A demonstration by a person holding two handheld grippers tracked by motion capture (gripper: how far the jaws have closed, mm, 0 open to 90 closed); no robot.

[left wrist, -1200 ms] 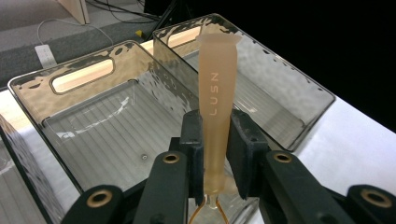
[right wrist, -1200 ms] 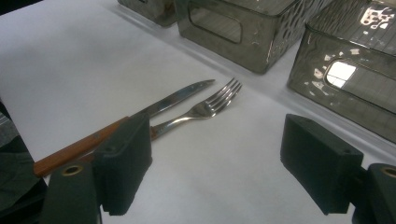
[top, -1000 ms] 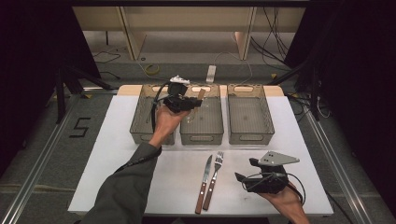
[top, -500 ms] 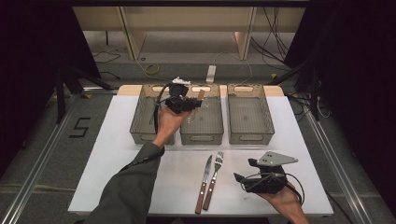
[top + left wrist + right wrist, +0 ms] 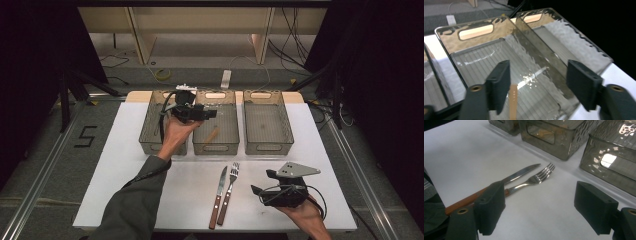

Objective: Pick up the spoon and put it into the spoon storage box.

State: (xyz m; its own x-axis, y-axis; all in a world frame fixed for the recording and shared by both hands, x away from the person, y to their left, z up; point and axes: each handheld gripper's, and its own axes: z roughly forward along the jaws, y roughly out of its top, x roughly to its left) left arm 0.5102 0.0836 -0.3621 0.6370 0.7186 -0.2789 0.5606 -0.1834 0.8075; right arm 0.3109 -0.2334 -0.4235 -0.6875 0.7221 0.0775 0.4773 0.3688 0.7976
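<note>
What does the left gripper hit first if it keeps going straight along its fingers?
Probably the ribbed floor of the middle bin, just past the wooden-handled utensil lying there. The left gripper is open, nothing between its fingers; depth is uncertain.

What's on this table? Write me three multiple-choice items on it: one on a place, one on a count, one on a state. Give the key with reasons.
1. Where does the knife lie?
A. In the left bin
B. On the table beside the fork
C. In the right gripper

2. How many clear bins stand along the far edge?
A. Three
B. Two
C. Five

3. What state is the left gripper in?
A. Shut on the fork
B. Shut on nothing
C. Open

Key:
1 B: the knife and the fork lie side by side on the white table.
2 A: three bins stand in a row.
3 C: the left gripper has just been opening its jaws, which now stand apart and grip nothing; a wooden-handled piece lies below in the middle bin.
</note>
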